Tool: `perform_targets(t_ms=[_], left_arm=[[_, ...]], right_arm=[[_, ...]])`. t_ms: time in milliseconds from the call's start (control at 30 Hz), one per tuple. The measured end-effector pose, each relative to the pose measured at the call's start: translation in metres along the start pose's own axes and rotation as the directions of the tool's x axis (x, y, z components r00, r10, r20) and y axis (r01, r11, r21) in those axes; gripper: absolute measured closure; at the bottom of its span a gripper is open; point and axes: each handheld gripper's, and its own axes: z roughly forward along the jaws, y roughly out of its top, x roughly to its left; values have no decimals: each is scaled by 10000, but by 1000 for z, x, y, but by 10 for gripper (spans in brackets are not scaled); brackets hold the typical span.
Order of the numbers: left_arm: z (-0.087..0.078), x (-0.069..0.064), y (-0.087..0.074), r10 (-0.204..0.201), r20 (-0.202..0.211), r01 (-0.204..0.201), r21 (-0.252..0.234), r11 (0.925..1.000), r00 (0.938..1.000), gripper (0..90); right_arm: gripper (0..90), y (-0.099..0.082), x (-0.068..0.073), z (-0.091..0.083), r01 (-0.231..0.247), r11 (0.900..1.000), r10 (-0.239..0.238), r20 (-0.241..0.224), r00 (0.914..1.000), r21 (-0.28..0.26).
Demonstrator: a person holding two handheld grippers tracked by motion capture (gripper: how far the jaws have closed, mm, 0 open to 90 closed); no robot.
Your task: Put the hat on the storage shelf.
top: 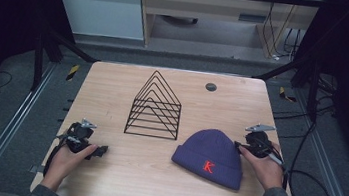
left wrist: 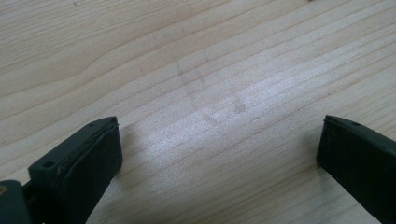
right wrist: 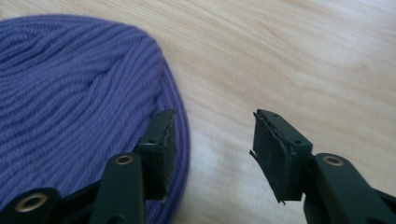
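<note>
Beanie (top: 210, 156), purple with a red letter K, lies flat on the near right part of a wooden table (top: 113, 90). The right gripper (right wrist: 212, 149) sits at its right edge, jaws apart, one jaw over the knit rim and the other over bare wood. The left gripper (top: 90, 147) rests near the table's left edge, jaws wide apart above bare wood. A black wire rack (top: 155, 107) stands behind the beanie.

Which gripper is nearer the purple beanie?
Right. The right gripper sits open at the purple beanie edge, one jaw over its rim. The left gripper rests open across the table, well apart from it.
</note>
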Motion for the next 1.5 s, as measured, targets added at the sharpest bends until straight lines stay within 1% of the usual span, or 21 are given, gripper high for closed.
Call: perform_targets(t_ms=[33,67,167,200,233,267,400,467,500,600,633,767,867,967,1000,1067,1133,1167,1200,1367,1500], left_arm=[[0,0,0,-3,-4,3,34,10000,10000,0],[0,0,0,-53,7,53,48,10000,10000,0],[0,0,1,-44,-13,44,98,9999,10000,0],[0,0,1,-44,-13,44,98,9999,10000,0],[0,0,1,-43,-13,43,99,9999,10000,0],[0,0,1,-35,-6,35,112,9999,10000,0],[0,0,1,-56,11,56,66,10000,10000,0],[0,0,1,-54,13,54,74,10000,10000,0],[0,0,1,-50,11,50,80,10000,10000,0],[0,0,1,-56,11,55,74,10000,10000,0],[0,0,1,-56,10,56,79,10000,10000,0],[0,0,1,-54,13,54,82,10000,10000,0],[0,0,1,-51,12,51,85,10000,10000,0],[0,0,1,-42,17,42,94,9999,10000,0],[0,0,1,-44,19,44,93,9999,10000,0],[1,-1,1,-81,25,81,48,10000,10000,0],[0,0,1,-22,20,21,86,10000,10000,0],[0,0,1,-41,25,41,75,10000,10000,0],[0,0,1,-37,24,37,78,10000,10000,0],[0,0,1,10,11,-10,64,10000,10000,0],[0,0,1,16,15,-16,68,10000,10000,0]], right_arm=[[517,8,0,2,7,9999,-3,-350,9994,117],[526,12,0,4,23,9998,-13,-493,9988,201],[550,23,2,10,157,9989,-120,-815,9966,447],[550,23,2,10,157,9989,-120,-815,9966,447],[567,28,4,14,108,9985,-51,-1041,9946,539],[571,31,5,16,104,9981,-36,-1108,9938,606],[592,38,11,24,-43,9984,121,-1381,9903,570],[601,39,14,30,-1,9974,97,-1330,9911,726],[601,39,14,30,-1,9974,97,-1330,9911,726],[603,39,17,38,-20,9962,139,-1371,9905,865],[606,39,19,41,-121,9959,251,-1443,9892,900],[606,38,23,47,-122,9941,269,-1369,9902,1074],[616,38,22,48,-162,9936,319,-1393,9897,1122],[657,38,22,48,-231,9929,405,-1481,9881,1171],[690,37,22,48,-214,9923,401,-1525,9875,1222],[724,37,23,48,-236,9924,430,-1607,9861,1207],[738,37,22,48,-194,9923,395,-1635,9858,1224],[761,37,22,48,-199,9924,407,-1710,9844,1214],[771,37,22,48,-144,9927,347,-1686,9851,1199],[798,36,22,46,-160,9938,350,-1724,9844,1103],[807,36,23,41,-57,9958,213,-1702,9852,919]])
